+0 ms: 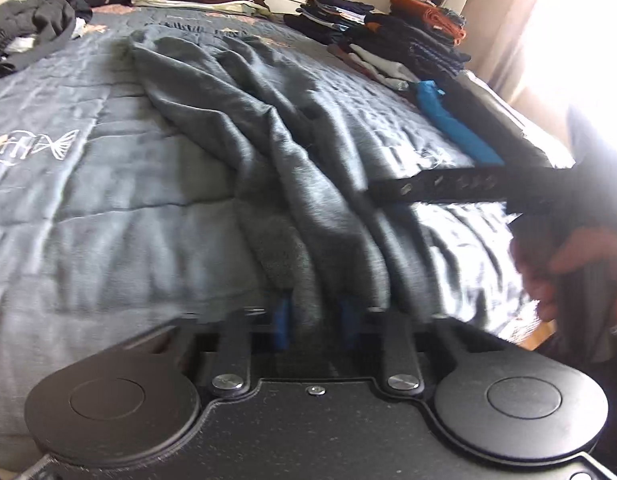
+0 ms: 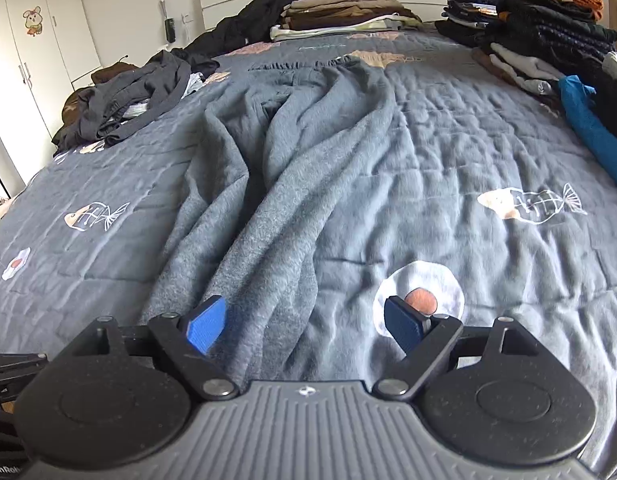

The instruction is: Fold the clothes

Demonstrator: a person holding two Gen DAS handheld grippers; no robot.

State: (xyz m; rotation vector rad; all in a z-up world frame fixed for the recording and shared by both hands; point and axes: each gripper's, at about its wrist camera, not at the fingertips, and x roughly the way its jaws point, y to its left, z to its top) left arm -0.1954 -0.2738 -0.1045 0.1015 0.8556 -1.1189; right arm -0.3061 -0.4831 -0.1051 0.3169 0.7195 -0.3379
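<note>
A long grey fleece garment [image 1: 268, 136] lies rumpled lengthwise on the bed, its far end gathered near the headboard. In the left wrist view its near end is bunched between the blue pads [image 1: 283, 322] of my left gripper [image 1: 314, 320], which is shut on it at the foot of the bed. The right wrist view has the same garment [image 2: 292, 168] running away from my right gripper [image 2: 304, 326]. That gripper stands wide open, its blue pads [image 2: 206, 328] low over the garment's near end and the quilt. A hand [image 1: 568, 264] holds the right gripper's black body [image 1: 448, 188] at the right.
The grey quilt [image 2: 488, 152] has fish and egg prints. Folded stacks [image 2: 548, 28] line the right edge, with a blue garment [image 2: 588, 128] beside them. Another folded stack [image 2: 340, 12] sits by the headboard. A loose dark heap [image 2: 136, 96] lies far left.
</note>
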